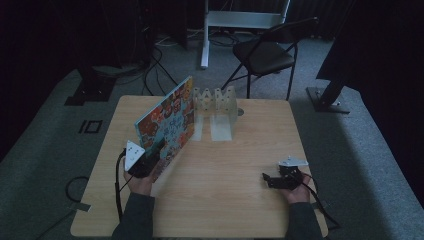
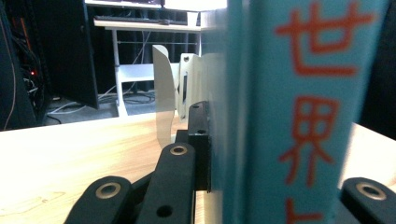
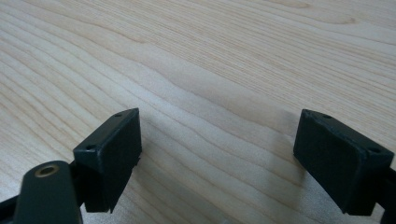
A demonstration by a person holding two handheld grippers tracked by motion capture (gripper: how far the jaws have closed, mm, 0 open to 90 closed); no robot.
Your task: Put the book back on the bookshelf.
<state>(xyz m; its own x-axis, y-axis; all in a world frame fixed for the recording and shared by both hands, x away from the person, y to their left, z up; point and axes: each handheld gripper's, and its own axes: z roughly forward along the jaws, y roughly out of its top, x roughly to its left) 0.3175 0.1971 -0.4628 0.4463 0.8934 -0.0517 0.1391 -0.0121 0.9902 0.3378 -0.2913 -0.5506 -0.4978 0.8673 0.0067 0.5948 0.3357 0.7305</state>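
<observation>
The big book stands tilted on the table near the white rack. The left tongs squeeze its edge; it could tip sideways. The right tongs rest wide open, empty.

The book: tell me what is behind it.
Behind the book, held upright by the left gripper, stands a white rack on the table. The book covers the table strip beyond it, so anything lying there is hidden.
</observation>
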